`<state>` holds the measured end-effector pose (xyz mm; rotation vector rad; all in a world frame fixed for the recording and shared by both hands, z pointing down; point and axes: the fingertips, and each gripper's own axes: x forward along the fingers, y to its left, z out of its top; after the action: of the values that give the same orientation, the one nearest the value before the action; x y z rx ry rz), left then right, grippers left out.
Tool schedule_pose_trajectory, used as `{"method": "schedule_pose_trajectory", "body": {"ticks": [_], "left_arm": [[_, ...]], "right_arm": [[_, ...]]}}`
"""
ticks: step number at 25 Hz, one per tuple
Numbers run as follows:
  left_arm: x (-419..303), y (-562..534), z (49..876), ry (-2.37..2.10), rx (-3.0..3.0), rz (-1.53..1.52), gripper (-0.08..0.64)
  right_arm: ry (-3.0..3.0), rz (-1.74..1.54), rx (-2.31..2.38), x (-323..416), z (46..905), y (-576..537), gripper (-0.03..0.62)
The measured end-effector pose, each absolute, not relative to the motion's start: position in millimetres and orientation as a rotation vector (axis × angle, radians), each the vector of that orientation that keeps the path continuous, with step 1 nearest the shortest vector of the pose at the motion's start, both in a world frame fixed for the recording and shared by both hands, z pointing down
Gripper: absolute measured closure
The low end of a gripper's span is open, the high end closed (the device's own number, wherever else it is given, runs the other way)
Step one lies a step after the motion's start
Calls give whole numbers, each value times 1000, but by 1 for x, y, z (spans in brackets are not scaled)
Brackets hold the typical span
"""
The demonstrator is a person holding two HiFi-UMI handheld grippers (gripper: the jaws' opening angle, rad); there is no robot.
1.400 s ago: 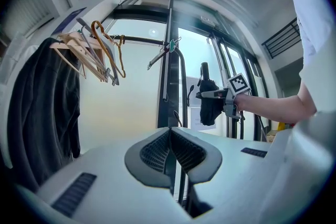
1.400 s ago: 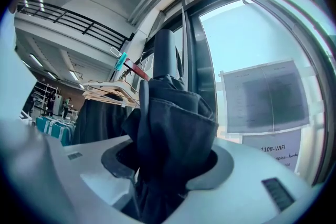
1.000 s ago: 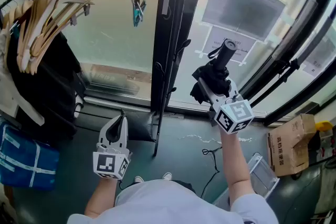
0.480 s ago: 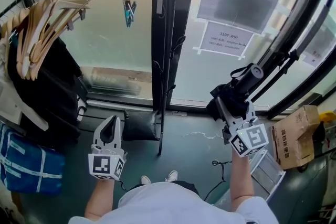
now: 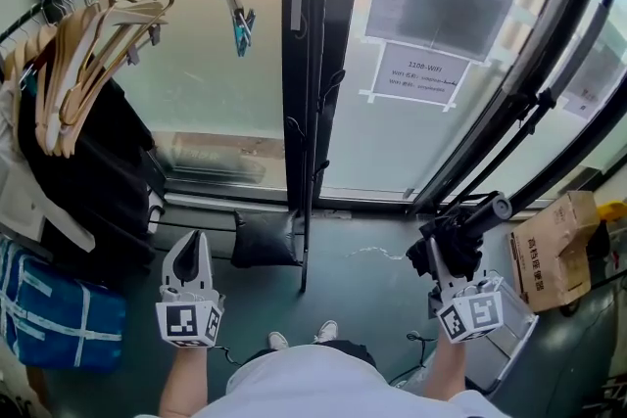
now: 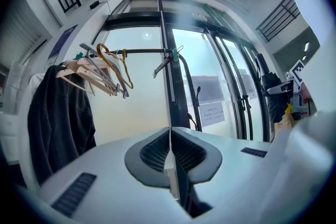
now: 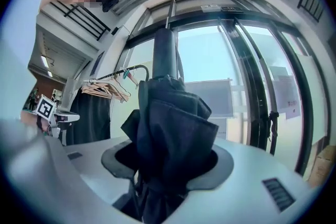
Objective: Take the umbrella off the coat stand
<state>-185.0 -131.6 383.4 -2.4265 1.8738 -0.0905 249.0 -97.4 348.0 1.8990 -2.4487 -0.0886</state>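
Note:
A folded black umbrella (image 5: pixel 462 232) is clamped in my right gripper (image 5: pixel 448 255), handle end pointing up and to the right. It hangs free, well to the right of the black coat stand (image 5: pixel 312 113) and touching none of its hooks. In the right gripper view the umbrella's dark fabric (image 7: pixel 169 131) fills the gap between the jaws. My left gripper (image 5: pixel 187 248) is low on the left of the stand, its jaws pressed together with nothing in them; the left gripper view shows the pads (image 6: pixel 157 152) meeting and the stand (image 6: pixel 176 86) ahead.
Wooden hangers (image 5: pixel 93 39) and a black coat (image 5: pixel 93 181) hang on the rail at left, over a blue bag (image 5: pixel 54 318). A black pouch (image 5: pixel 265 238) lies at the stand's foot. A cardboard box (image 5: pixel 549 250) and a wire rack (image 5: pixel 514 348) sit at right, by the glass wall.
My right gripper carried the umbrella rightward and down, away from the stand. The left gripper drifted a little left and lower in the head view.

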Motion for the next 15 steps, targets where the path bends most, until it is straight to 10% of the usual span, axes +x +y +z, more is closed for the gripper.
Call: {"method": "schedule_pose_trajectory", "body": {"ticks": [15], "left_arm": [[-212, -111, 412, 2040, -2389, -84, 531]], "right_arm": [[-2526, 88, 1843, 186, 378, -77, 345]]}}
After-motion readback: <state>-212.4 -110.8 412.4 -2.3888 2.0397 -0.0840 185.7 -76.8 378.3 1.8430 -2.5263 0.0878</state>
